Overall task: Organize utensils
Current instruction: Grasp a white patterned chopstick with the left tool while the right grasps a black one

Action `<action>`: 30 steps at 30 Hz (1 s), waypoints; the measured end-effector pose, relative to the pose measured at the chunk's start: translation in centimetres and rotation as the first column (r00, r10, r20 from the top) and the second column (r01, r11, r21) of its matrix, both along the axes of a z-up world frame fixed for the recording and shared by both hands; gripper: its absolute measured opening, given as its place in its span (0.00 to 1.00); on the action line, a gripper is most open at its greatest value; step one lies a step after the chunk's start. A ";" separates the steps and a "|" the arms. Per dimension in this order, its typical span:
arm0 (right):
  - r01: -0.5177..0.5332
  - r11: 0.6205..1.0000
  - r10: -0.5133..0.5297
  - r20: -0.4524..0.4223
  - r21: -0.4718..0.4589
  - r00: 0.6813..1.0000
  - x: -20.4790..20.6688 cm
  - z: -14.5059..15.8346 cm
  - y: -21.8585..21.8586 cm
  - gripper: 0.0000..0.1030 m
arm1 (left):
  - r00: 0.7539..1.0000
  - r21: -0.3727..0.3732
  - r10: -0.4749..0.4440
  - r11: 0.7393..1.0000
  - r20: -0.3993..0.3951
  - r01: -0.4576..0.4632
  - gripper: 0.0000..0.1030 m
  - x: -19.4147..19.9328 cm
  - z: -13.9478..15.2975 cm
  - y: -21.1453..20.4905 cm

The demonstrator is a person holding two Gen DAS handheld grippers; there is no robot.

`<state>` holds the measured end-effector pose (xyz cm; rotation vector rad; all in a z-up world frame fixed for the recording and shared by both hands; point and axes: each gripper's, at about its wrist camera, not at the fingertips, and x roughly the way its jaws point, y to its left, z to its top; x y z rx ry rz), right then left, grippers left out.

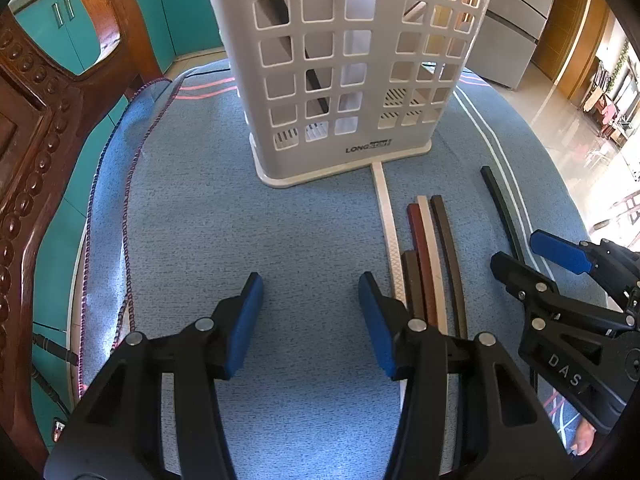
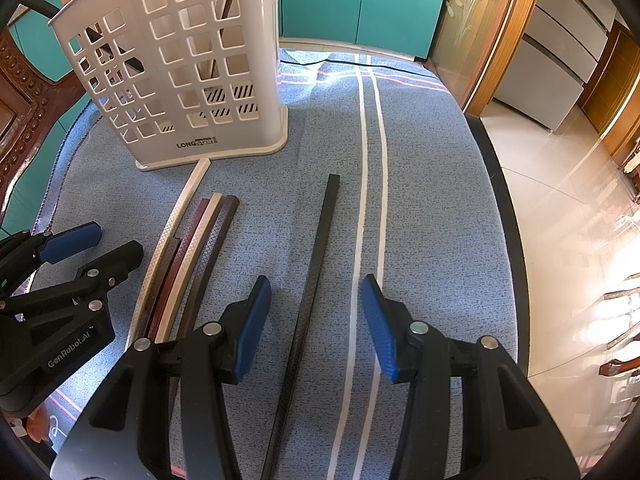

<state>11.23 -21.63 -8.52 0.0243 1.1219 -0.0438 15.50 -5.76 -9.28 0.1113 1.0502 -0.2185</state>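
Blue woven cloth (image 2: 440,240), speckled and crossed by two white stripes, covers the table under both our grippers; we judge the sorting partly done, since several dark sticks already lean inside the perforated white plastic holder (image 1: 340,60) at the upper centre of the left view, while six chopsticks are left on the cloth; a white chopstick (image 2: 188,196) lies with its tip just at the holder's base, a bundle of four chopsticks (image 2: 200,240) in brown, red, cream and dark brown lies side by side just right of it, and a lone black chopstick (image 2: 320,264) runs down the middle of the right view, well apart from the bundle; all are slim, square in section, with a fine cross-hatched grip pattern toward the nearer ends; our left gripper (image 1: 310,320) at the lower centre of its frame stands with jaws apart over bare cloth, nothing between the ribbed blue pads; our right gripper (image 2: 316,324) is likewise apart, straddling the black chopstick without pressing on it, so we reckon that one is next; carved wood of a chair (image 1: 36,160) fills the left edge.
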 end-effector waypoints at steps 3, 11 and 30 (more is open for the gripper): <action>0.000 1.000 0.000 0.000 -0.003 1.000 0.0 0.0 0.0 0.48 | 1.000 0.000 0.000 1.000 0.000 0.000 0.49 0.1 0.0 0.1; 0.001 1.000 -0.001 0.000 -0.006 1.000 0.0 -0.1 0.0 0.49 | 1.000 0.000 0.000 1.000 0.000 0.000 0.50 0.0 0.0 -0.1; -0.046 0.996 0.046 0.001 0.076 0.999 0.2 0.2 0.2 0.09 | 0.998 -0.125 0.005 0.992 -0.055 -0.012 0.05 0.7 -0.1 2.7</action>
